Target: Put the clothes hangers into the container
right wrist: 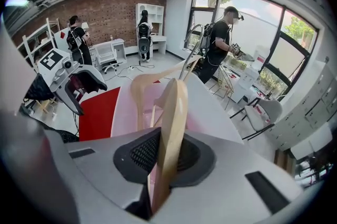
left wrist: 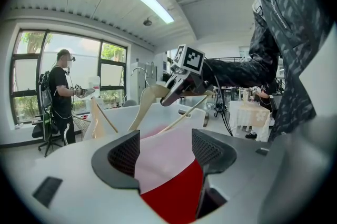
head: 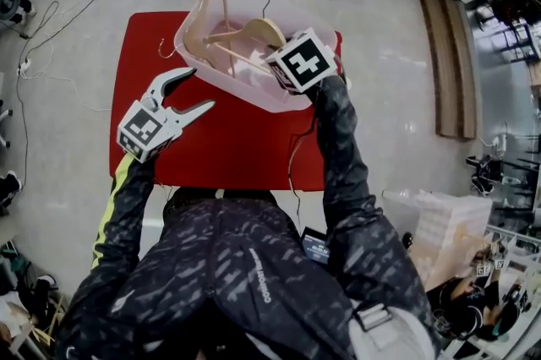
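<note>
A clear pinkish container (head: 254, 92) stands at the far side of the red table (head: 237, 147). One wooden hanger (head: 210, 3) leans upright inside it. My right gripper (head: 279, 54) is over the container's right part, shut on a second wooden hanger (head: 254, 33) with a metal hook. In the right gripper view that hanger (right wrist: 172, 112) runs edge-on between the pads, above the container (right wrist: 210, 107). My left gripper (head: 201, 90) hangs open and empty over the table, left of the container. In the left gripper view its pads (left wrist: 126, 152) frame the container wall (left wrist: 163, 144).
A metal hook (head: 165, 50) pokes out at the container's left side. Cables trail over the floor (head: 51, 20) to the left. Wooden planks (head: 452, 62) lie at the right. People stand by the windows (right wrist: 221, 44) and by shelves (right wrist: 76, 39).
</note>
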The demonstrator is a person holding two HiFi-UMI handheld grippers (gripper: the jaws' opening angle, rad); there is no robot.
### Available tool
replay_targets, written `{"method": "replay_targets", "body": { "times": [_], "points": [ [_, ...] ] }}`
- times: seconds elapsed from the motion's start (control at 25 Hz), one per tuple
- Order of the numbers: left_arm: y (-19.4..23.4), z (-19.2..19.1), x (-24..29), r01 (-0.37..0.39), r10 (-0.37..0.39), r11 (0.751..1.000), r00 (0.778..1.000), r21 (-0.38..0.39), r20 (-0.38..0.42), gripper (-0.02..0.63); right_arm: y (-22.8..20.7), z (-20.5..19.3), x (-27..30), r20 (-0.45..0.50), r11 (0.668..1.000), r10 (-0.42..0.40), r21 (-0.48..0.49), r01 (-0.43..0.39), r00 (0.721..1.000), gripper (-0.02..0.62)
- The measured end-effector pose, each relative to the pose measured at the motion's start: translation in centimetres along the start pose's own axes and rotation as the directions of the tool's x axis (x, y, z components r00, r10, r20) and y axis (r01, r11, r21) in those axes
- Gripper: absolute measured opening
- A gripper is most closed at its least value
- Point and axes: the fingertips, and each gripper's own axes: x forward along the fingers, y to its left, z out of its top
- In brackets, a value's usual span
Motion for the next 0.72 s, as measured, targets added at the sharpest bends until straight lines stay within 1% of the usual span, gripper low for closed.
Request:
{"method": "replay_targets", "body": {
  "times": [0.08,0.2,0.32,0.52,0.6,0.68,0.72],
  "points": [
    [-0.2,-0.4,0.1,0.003,-0.003,1.000,1.000,-0.008,-0.001,0.291,0.3,0.4,0.5,0.020,1.000,0.009,-0.006,-0.009,1.000,0.041],
    [-0.1,-0.7,0.0,0.004,-0.004,1.000,1.000,-0.015,-0.001,0.291,0.6,-1.1,1.6,-0.031,0.999,0.031,0.029,-0.030,0.999,0.041],
    [0.1,-0.6,0.0,0.005,-0.005,1.000,1.000,-0.018,0.001,0.291,0.6,-1.4,2.3,-0.050,0.999,0.037,0.035,-0.036,0.998,0.041],
    [0.6,-0.3,-0.1,0.002,-0.002,1.000,1.000,-0.020,-0.001,0.291,0.3,0.9,2.4,0.029,1.000,0.019,-0.011,-0.019,0.999,0.041],
    [0.5,-0.3,-0.2,0.000,0.000,1.000,1.000,-0.019,-0.002,0.291,0.4,1.1,2.0,0.050,1.000,0.016,-0.002,-0.016,0.999,0.046],
    [0.3,-0.3,-0.3,-0.002,0.002,1.000,1.000,-0.019,0.002,0.291,0.8,0.9,1.9,0.064,0.998,0.032,0.043,-0.035,0.997,0.107],
    [0.2,-0.3,-0.3,-0.003,0.003,1.000,1.000,-0.019,0.003,0.291,1.0,0.7,1.8,0.066,0.997,0.037,0.059,-0.041,0.997,0.118]
  ]
}}
